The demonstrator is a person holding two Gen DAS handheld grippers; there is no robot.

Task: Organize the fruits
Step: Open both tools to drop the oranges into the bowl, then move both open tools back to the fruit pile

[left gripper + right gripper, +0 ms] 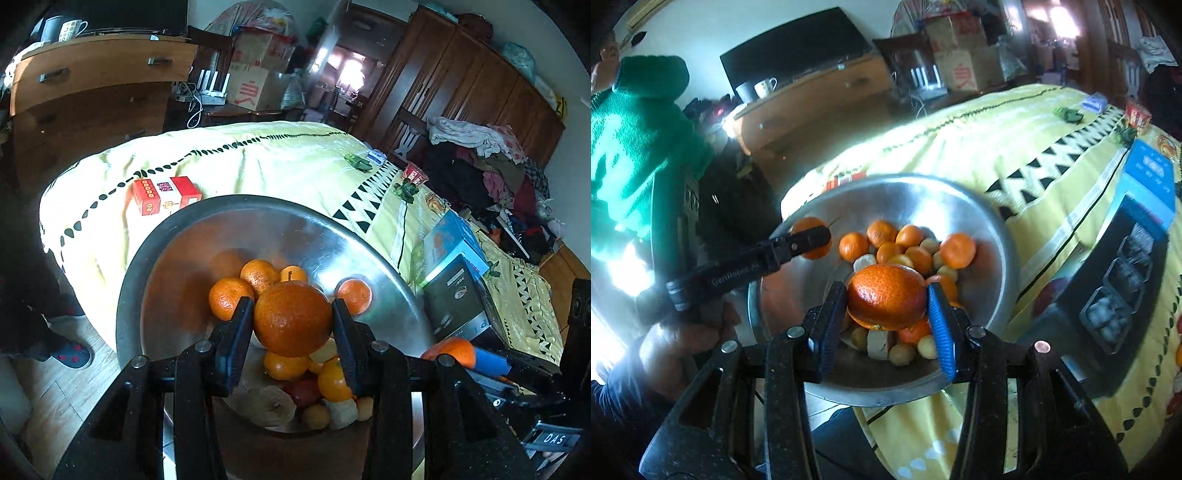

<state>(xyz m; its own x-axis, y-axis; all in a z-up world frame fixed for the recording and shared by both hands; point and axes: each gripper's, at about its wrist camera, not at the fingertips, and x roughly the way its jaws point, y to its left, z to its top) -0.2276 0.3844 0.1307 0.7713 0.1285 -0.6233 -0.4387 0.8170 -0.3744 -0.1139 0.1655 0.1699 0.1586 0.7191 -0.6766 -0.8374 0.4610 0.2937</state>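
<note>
Each hand-held gripper, left (293,323) and right (888,301), clamps an orange above the steel bowl (993,236); lower before releasing, avoiding bounce-out.

The bowl (369,258) at the centre of the frame is brushed metal, dull grey with a soft sheen and blurred orange reflections. The large orange (292,318) in the left tongs (293,328) has a glossy, finely pitted skin; the orange (886,295) in the right tongs (886,314) looks the same, with white highlights. The tongs' frames are matt black plastic, faintly speckled, with shiny metal rivets; their pads (940,325) are ribbed blue. The bedspread (258,162) is soft, creased yellow cloth. At upper left, the dresser (92,74) is smooth varnished wood.
</note>
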